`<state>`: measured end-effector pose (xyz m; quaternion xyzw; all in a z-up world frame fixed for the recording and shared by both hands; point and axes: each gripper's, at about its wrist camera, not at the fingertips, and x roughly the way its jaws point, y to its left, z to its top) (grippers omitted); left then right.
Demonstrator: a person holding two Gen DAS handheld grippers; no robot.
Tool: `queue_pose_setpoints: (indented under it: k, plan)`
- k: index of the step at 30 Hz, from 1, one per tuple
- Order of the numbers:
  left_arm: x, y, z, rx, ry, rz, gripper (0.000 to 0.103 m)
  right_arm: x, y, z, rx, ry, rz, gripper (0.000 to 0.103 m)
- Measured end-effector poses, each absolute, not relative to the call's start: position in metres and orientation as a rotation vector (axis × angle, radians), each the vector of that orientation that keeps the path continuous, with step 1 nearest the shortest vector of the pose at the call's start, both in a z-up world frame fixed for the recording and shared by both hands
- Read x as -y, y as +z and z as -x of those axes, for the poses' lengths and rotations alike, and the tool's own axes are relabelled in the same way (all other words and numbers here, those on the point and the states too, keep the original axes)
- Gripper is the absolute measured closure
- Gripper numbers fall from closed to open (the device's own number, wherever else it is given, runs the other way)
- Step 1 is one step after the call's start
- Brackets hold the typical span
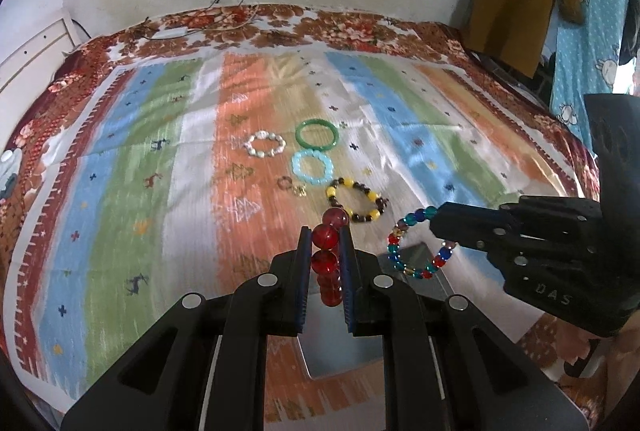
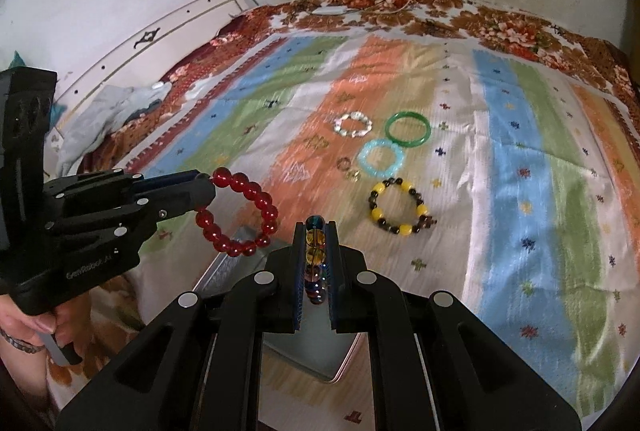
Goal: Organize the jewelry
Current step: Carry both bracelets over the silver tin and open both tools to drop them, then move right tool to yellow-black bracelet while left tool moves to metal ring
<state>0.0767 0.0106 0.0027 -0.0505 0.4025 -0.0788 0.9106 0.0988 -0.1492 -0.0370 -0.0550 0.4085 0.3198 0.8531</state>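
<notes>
Your left gripper [image 1: 327, 251] is pinched on the red bead bracelet [image 2: 240, 215], the beads standing edge-on between its blue pads in the left wrist view and the loop hanging free of the jaw tips in the right wrist view. Your right gripper [image 2: 316, 251] is likewise clamped on the multicoloured bead bracelet [image 1: 416, 251], which dangles as an open ring from its tips in the left wrist view. Both bracelets are off the cloth and hang above a shallow metal tin [image 2: 308, 355], whose grey interior shows beneath and between both sets of fingers; the tin appears bare inside as far as can be seen. Judged from this, the step in hand is the carry-and-deposit of two pieces at once. The next move calls for lowering each loop until it sits inside the tin's walls, then parting the jaws; keep the two loops apart so the beads do not tangle or catch on the rim. Further out on the striped bedspread [image 1: 120, 151] remain the yellow and dark bracelet [image 1: 358, 201], the pale blue bracelet [image 1: 312, 167], the green bangle [image 1: 317, 135], the white bead bracelet [image 1: 265, 145] and two small rings [image 1: 292, 187], all grouped close together and untouched, so most of the sorting is still to do
</notes>
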Motion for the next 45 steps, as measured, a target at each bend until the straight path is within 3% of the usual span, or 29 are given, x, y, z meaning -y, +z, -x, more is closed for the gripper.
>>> queue_pose_setpoints:
  k: [11, 12, 13, 14, 15, 17, 19, 25, 30, 45]
  plan:
    - [0.000, -0.013, -0.072, -0.901, -0.202, 0.099, 0.089, 0.157, -0.047, -0.091, -0.896, 0.670, 0.073, 0.092]
    - [-0.001, -0.012, -0.072, -0.894, -0.195, 0.102, 0.088, 0.158, -0.048, -0.091, -0.899, 0.660, 0.068, 0.085]
    - [-0.003, -0.011, -0.072, -0.886, -0.184, 0.105, 0.077, 0.159, -0.049, -0.092, -0.902, 0.653, 0.069, 0.077]
    - [-0.004, -0.010, -0.072, -0.881, -0.175, 0.108, 0.071, 0.161, -0.048, -0.092, -0.899, 0.649, 0.067, 0.060]
    - [-0.007, -0.009, -0.074, -0.876, -0.165, 0.112, 0.064, 0.163, -0.048, -0.092, -0.891, 0.647, 0.065, 0.056]
    - [-0.013, -0.010, -0.076, -0.880, -0.140, 0.119, 0.063, 0.166, -0.045, -0.095, -0.881, 0.636, 0.056, 0.056]
    - [-0.018, -0.011, -0.080, -0.886, -0.120, 0.127, 0.056, 0.171, -0.046, -0.100, -0.885, 0.620, 0.044, 0.055]
    - [-0.034, -0.012, -0.094, -0.899, -0.087, 0.162, 0.051, 0.180, -0.052, -0.120, -0.912, 0.562, 0.037, 0.053]
    - [-0.038, -0.012, -0.113, -0.912, -0.069, 0.152, 0.050, 0.182, -0.054, -0.137, -0.922, 0.536, 0.075, 0.047]
    - [-0.041, -0.023, -0.158, -0.972, -0.062, 0.157, 0.047, 0.186, -0.066, -0.183, -0.993, 0.494, 0.039, 0.046]
